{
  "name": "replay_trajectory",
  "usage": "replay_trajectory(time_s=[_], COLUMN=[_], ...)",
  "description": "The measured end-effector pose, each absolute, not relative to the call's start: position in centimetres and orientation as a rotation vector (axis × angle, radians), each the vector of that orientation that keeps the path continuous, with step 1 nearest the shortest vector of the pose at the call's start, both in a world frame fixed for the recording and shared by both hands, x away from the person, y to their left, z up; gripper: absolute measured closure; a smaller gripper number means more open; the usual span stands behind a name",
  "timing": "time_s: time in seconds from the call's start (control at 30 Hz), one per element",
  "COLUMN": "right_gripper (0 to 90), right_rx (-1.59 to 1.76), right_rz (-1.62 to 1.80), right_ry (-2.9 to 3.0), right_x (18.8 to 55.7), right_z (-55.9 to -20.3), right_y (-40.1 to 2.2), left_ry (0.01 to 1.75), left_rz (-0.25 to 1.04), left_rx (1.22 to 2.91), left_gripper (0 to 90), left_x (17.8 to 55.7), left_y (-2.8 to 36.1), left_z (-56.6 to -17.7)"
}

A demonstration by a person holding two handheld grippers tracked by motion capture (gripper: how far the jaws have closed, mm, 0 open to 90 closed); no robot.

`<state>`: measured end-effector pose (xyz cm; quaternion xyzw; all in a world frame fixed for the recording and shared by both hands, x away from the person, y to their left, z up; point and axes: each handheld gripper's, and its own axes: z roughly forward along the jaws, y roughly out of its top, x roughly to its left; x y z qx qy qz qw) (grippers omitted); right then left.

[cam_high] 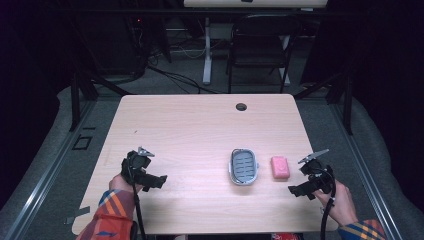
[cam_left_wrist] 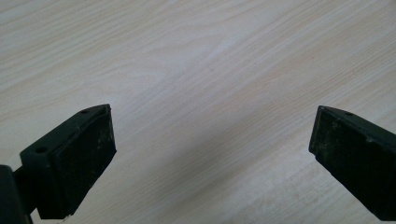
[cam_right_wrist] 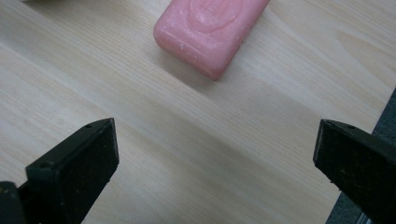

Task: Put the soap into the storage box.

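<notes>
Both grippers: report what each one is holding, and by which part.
Nothing is held. The left gripper and the right gripper are open over bare table; the pink soap lies untouched ahead of the right one.

The high view looks forward and down from above the person's side, taking in the whole table (cam_high: 200, 130). The right gripper view sits close above the table, facing the pink soap (cam_right_wrist: 210, 30), which the high view also shows. The left gripper view looks closely down at bare wood well away from that soap.
</notes>
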<state>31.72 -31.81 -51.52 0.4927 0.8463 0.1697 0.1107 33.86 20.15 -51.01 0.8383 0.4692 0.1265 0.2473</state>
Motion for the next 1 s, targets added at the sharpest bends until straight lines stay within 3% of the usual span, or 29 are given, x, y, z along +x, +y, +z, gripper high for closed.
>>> replay_trajectory(time_s=[1.0], right_gripper=[0.0], right_rx=[1.545], right_rz=[0.518], right_ry=[2.443], right_x=[34.8], right_z=[-51.3], right_y=[-31.6], left_ry=[1.264], left_rz=[0.341], left_rx=[2.303], left_gripper=[0.2], left_x=[34.0], left_y=[19.9], left_z=[-51.1])
